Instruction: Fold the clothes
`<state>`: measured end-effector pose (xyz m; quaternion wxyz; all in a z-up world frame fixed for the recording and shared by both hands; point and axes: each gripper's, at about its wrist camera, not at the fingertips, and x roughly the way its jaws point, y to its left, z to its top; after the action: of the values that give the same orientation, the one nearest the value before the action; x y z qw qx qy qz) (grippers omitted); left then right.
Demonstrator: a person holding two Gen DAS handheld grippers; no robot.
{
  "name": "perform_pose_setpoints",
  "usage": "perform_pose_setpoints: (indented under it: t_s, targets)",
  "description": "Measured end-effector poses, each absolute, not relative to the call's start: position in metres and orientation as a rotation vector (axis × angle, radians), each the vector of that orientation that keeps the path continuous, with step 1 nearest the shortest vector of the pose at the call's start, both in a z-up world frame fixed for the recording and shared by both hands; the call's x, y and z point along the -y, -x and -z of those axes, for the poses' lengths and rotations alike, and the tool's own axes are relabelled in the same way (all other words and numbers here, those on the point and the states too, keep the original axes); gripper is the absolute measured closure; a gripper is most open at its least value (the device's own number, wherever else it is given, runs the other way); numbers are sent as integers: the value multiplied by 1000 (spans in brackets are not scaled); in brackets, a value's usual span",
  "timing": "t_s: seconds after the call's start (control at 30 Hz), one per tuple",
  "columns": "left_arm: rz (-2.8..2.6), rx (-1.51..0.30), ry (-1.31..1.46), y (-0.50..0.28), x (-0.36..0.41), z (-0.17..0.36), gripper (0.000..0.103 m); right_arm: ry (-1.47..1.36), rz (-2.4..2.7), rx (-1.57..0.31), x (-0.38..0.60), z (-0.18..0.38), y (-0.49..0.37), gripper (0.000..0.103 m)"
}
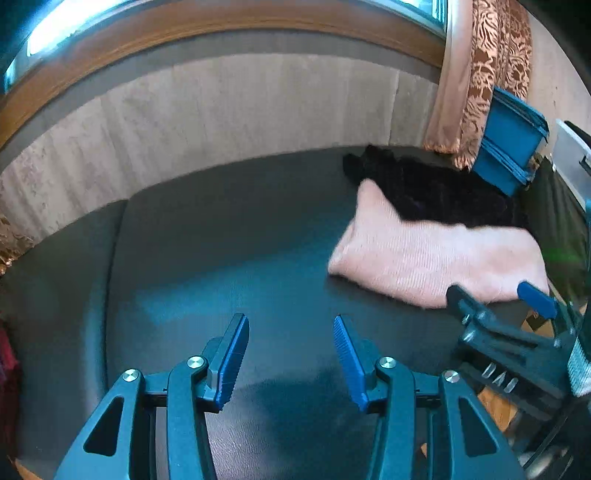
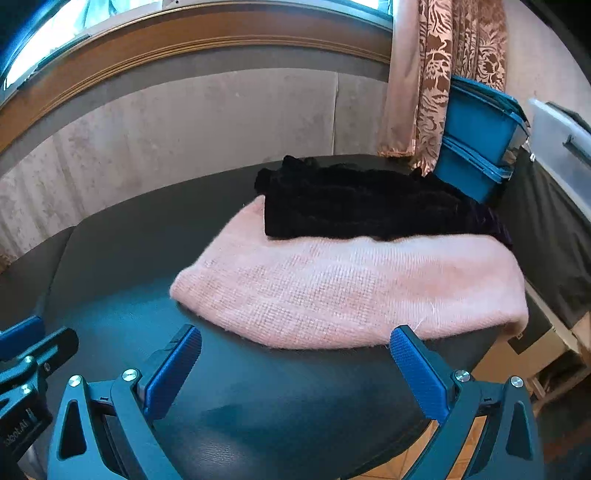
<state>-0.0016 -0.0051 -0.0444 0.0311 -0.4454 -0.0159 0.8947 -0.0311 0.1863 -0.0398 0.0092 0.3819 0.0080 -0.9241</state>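
Blue ribbed pads on dark teal linkage arms fill the bottom of both wrist views. Left gripper [image 1: 291,332]: jaws stand well apart, nothing between them, only bare surface of the dark leather-look padded table [image 1: 221,240] beneath. Right gripper [image 2: 295,345]: jaws spread wide, also empty; its right pad tip sits just at the near hem of the folded pink knitted sweater [image 2: 351,291], though whether it touches the knit cannot be told. Left pad is over bare table, clear of the cloth.

Pink sweater lies flat on the right half of the table, folded into a rough rectangle, its right end close to the table's edge. Black fuzzy garment [image 2: 362,206], also folded, lies partly on the pink sweater's far edge and extends toward the back of the table.

From the left wrist view, the right gripper shows at the frame's right margin, at the pink sweater's near corner.

Behind the table: pale grey textured wall panel [image 2: 184,122] under a wooden window sill [image 2: 166,33]. Brown-and-peach patterned curtain [image 2: 443,74] hangs at the far right corner. Two stacked blue plastic storage bins [image 2: 476,144] sit just beside the curtain, behind the black garment.
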Motion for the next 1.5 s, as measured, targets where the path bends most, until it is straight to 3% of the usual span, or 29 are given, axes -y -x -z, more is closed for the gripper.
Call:
perform_pose_setpoints:
  t_s: [0.23, 0.5, 0.67, 0.93, 1.1, 1.5]
  targets:
    - [-2479, 425, 1507, 0, 38, 90, 52, -1222, 2954, 114, -249, 59, 59, 0]
    - [-2450, 574, 1560, -5, 61, 117, 52, -1499, 2734, 208, -247, 112, 124, 0]
    - [-2485, 568, 1534, -6, 60, 116, 52, -1441, 2691, 63, -216, 110, 120, 0]
    - [-2517, 486, 1481, -2, 49, 110, 51, -1241, 2725, 373, -254, 75, 129, 1]
    - [-2480, 411, 1458, 19, 30, 103, 51, -1162, 2838, 335, -258, 61, 154, 1]
    - [-2378, 300, 1315, 108, -34, 73, 50, -1143, 2750, 1114, -373, 87, 221, 5]
